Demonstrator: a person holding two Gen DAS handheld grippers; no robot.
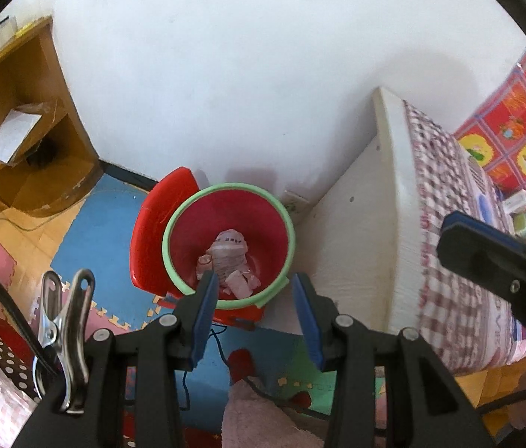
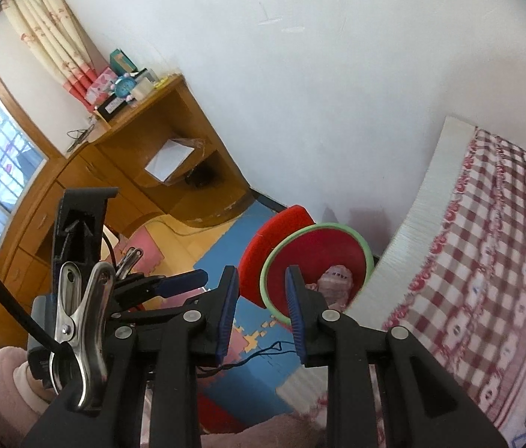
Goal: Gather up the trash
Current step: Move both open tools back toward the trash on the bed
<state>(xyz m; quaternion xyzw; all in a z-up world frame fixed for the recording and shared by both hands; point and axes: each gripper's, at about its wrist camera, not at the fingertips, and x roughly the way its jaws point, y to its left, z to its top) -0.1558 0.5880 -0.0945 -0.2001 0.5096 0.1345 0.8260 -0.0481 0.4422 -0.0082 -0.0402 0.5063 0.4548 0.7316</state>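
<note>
Both the left tongs (image 1: 253, 311) and the right tongs (image 2: 261, 311) stand half open and hold nothing. At frame centre, a red bin (image 1: 263, 220) with crumpled trash (image 1: 227, 261) stands on blue floor mats (image 1: 102, 231) between a white wall (image 1: 225, 67) and a checked bed (image 1: 445, 224).

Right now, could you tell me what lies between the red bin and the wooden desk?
In the right wrist view, only bare floor: blue foam mat and wood flooring separate the red, green-rimmed plastic bin from the wooden desk.
</note>
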